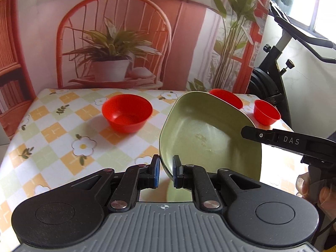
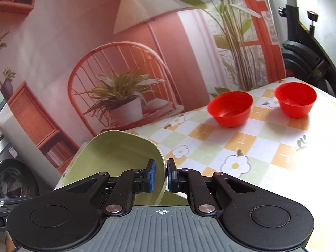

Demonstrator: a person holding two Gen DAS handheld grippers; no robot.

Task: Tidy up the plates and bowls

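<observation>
Above the checked tablecloth (image 1: 63, 126), both grippers pinch a smooth (rounded-square) green plate (image 1: 205, 134).

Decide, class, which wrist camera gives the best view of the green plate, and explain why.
The left wrist view shows it best: the green plate shows its whole tilted inner face, with its rim between the left gripper pads. In the right wrist view the plate appears partly hidden behind the right gripper, which pinches its rim.

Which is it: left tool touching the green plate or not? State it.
Touching. The left wrist view shows the left tool with both blue pads pinching the green plate at its rim, no gap visible.
</observation>
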